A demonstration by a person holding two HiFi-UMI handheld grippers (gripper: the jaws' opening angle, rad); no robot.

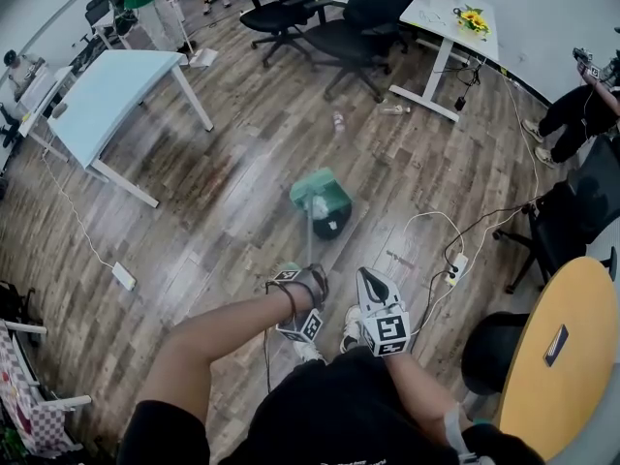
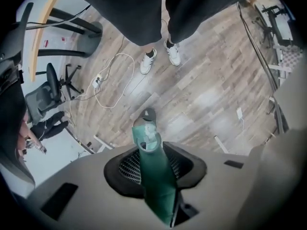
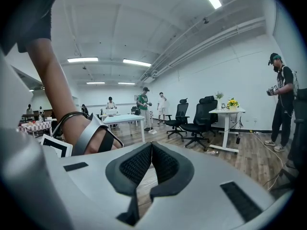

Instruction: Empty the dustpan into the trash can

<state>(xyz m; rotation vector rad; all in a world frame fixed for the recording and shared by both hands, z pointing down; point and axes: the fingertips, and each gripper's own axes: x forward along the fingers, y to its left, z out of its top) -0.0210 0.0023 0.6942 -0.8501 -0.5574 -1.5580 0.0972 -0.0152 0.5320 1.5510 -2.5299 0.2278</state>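
In the head view the green dustpan [image 1: 317, 190] hangs blurred and tilted over the dark trash can [image 1: 332, 225] on the wood floor. Its thin handle [image 1: 309, 245] runs back to my left gripper [image 1: 310, 274], which is shut on it. In the left gripper view the green handle [image 2: 156, 171] passes between the black pads and points away toward the floor. My right gripper [image 1: 368, 277] hovers beside the left one, apart from the handle. Its pads [image 3: 139, 164] meet with nothing between them.
My shoes [image 2: 148, 61] stand just behind the can. A power strip with white cables [image 1: 454, 265] lies to the right, by a round wooden table [image 1: 557, 356] and a black stool [image 1: 492, 352]. Farther off are a blue table [image 1: 116, 90], office chairs [image 1: 349, 27], a bottle [image 1: 392, 109] and a person [image 1: 581, 109].
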